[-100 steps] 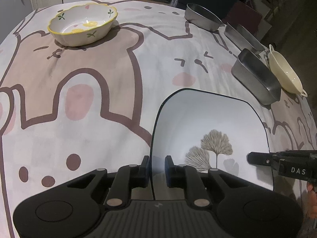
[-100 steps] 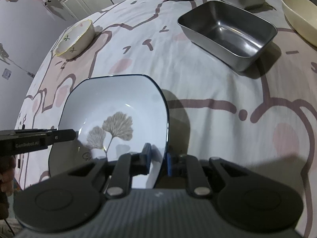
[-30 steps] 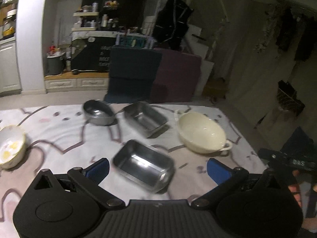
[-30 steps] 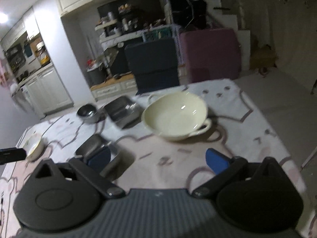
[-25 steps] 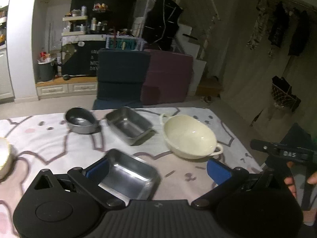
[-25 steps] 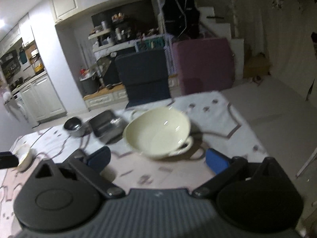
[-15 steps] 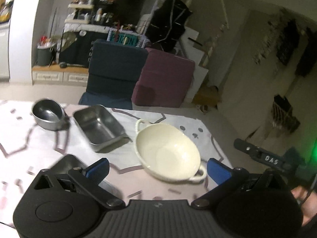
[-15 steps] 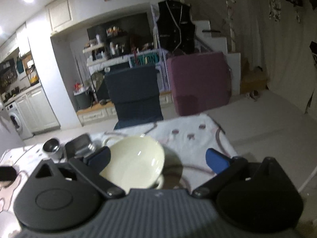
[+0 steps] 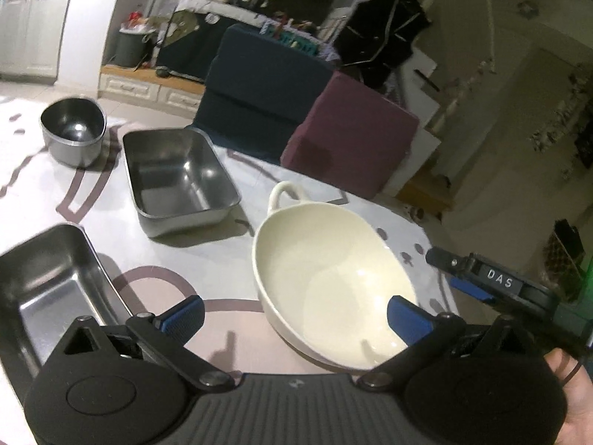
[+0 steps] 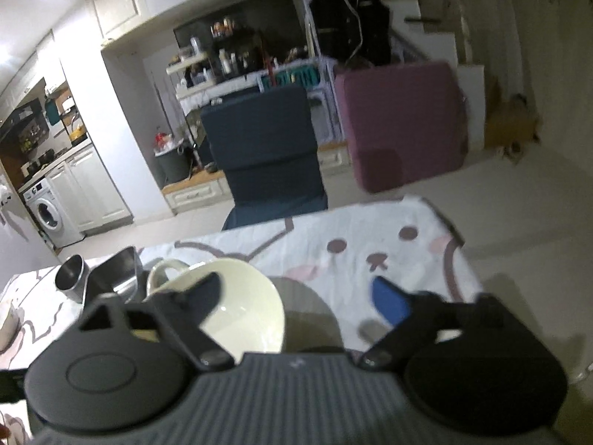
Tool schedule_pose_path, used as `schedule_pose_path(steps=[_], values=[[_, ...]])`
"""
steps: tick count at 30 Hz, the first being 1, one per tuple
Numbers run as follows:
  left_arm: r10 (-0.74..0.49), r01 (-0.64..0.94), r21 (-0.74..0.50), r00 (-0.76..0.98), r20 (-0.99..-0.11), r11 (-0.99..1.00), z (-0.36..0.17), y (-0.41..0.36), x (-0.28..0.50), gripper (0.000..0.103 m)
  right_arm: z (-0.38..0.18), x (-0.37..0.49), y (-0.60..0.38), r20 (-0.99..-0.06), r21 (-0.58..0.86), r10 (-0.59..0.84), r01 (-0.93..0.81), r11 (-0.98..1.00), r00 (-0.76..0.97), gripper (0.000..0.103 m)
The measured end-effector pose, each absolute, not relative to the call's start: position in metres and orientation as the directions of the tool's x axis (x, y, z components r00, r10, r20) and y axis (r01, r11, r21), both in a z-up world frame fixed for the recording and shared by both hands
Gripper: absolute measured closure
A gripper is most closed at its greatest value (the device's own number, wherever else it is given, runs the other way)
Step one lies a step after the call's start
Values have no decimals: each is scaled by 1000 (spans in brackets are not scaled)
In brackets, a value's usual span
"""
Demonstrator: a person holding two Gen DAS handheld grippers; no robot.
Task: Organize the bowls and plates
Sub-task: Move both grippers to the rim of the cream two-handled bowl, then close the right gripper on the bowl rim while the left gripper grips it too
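A cream two-handled bowl (image 9: 326,274) stands on the cartoon-print tablecloth (image 9: 222,259) near its right end. My left gripper (image 9: 296,317) is open wide just in front of it, its right pad (image 9: 407,320) over the bowl's near rim, touching nothing. My right gripper (image 9: 446,272) comes in at the bowl's right side. In the right wrist view the right gripper (image 10: 296,296) has its jaws closing, with the right rim of the bowl (image 10: 241,315) between them and the left finger (image 10: 200,293) over the bowl's inside. Neither pad presses on it.
Two steel rectangular trays (image 9: 178,178) (image 9: 48,289) and a round steel bowl (image 9: 72,129) stand left of the cream bowl. The table's edge (image 10: 456,237) runs just right of it. A navy chair (image 10: 270,159) and a maroon cushion block (image 10: 400,126) stand beyond the table.
Both grippers let go of the square leaf-print plate and swung right and down to the cream bowl, which now fills the foreground. The right jaws have narrowed.
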State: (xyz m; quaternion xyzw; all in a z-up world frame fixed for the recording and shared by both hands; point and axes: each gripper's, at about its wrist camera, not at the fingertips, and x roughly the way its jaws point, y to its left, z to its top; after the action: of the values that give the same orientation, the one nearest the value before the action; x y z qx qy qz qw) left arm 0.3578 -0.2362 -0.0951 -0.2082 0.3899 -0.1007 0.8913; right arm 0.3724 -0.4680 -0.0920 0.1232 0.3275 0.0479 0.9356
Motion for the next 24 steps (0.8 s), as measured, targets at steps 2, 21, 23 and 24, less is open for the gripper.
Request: schedule_pose_path(steps=[2,21,23,24], values=[[-349,-2,-469,666,-659,883,-103,-234,365,0,-100,384,-468,-627,272,179,-2,962,758,38],[-466,42,-569,623,-628,821,-116,-218,393,12,-116,383,-450,-721,228,197,-42,973,664,98],[-466,58,-553,615,-637,831,-115,-219,397,17,-115,367,-453,-731,245,204,-29,969,651,96],[-464,66,-542,609,-643,838,-115,-220,399,20,-114,360,-454,-737,253,211,-27,967,643,94]])
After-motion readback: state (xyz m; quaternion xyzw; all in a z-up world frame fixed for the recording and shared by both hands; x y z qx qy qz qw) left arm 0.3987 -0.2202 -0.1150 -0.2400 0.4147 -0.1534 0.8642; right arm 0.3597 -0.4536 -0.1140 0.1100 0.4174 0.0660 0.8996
